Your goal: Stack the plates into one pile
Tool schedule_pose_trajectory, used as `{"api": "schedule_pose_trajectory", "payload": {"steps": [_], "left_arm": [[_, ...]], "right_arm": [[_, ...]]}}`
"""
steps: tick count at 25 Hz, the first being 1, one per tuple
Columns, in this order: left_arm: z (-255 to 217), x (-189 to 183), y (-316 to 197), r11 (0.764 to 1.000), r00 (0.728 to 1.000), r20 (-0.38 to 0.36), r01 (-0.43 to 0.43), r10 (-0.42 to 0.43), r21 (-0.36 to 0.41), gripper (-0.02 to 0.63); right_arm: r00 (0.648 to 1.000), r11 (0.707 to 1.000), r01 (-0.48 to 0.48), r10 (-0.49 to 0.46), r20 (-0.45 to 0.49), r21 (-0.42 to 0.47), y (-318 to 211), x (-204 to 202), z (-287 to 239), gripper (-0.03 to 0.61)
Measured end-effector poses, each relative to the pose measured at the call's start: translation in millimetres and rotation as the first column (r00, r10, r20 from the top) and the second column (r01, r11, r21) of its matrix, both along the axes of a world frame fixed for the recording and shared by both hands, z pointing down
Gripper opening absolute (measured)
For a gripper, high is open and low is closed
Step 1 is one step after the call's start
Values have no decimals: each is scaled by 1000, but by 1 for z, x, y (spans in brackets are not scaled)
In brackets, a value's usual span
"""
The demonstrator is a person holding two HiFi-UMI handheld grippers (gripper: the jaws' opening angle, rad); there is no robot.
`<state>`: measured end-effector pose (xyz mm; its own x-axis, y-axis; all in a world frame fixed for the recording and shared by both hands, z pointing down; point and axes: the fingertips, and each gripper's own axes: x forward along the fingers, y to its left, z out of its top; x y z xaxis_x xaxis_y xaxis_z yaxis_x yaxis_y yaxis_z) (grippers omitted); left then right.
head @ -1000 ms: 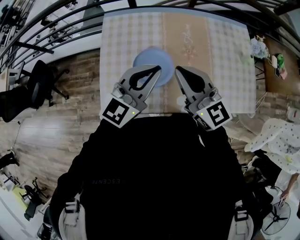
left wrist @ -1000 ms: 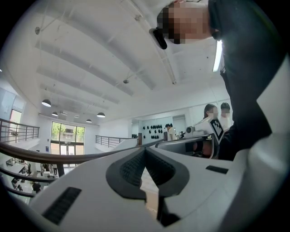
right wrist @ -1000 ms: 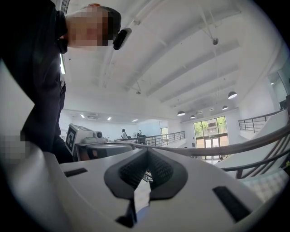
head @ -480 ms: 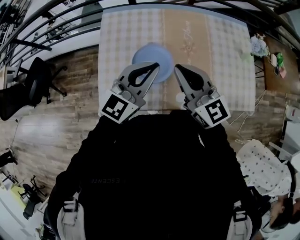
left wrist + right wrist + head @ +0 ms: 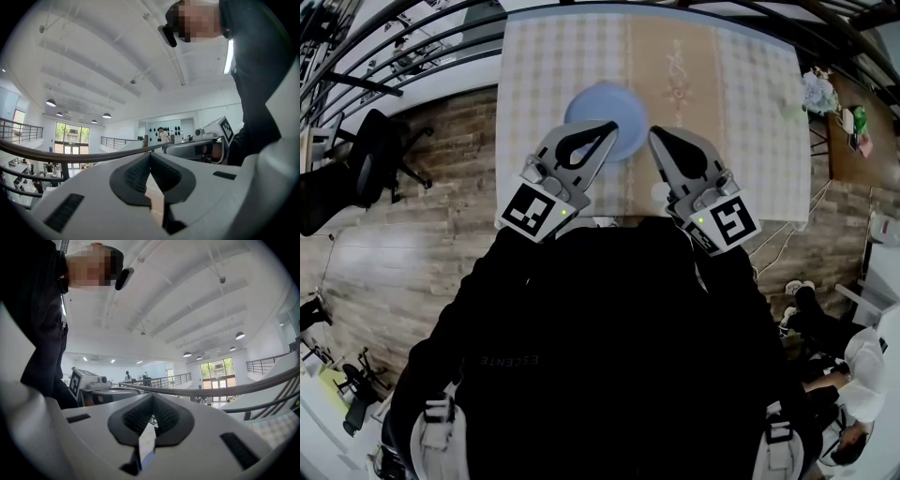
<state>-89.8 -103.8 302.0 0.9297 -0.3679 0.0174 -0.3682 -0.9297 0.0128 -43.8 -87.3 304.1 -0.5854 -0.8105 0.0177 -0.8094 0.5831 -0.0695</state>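
From the head view I see the left gripper [image 5: 612, 127] and the right gripper [image 5: 653, 134] held side by side in front of the dark-clothed body, over the near edge of the table [image 5: 750, 112]. Both point away from the body and lean a little toward each other, and their tips are near each other but apart. In the left gripper view the two ribbed pads [image 5: 138, 174] meet along one line, so this gripper is fully closed and there is nothing between its jaws. The right gripper view shows the same: its jaws are pressed together and they carry nothing. The blue plate [image 5: 602, 101] lies on the checked cloth, just left of the beige runner [image 5: 675, 66] with the flower pattern, in the near half of the table. From above it looks like one round blue shape, and I cannot tell if it is a single plate or a pile. The tip of the left gripper overlaps the near rim of the plate in the head view, but I cannot tell if it touches it. The right gripper's tip is just beside the plate, over the runner. A black office chair [image 5: 366, 169] stands on the wooden floor [image 5: 422, 234], well apart on the left.
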Motion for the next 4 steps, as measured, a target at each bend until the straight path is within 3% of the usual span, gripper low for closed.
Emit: {"api": "schedule_pose_trajectory", "payload": {"steps": [4], "left_arm": [[0, -2, 3, 1000, 1000, 0, -7, 7, -2, 14]], "right_arm": [[1000, 1000, 8, -8, 3, -3, 4, -4, 1, -9]]}}
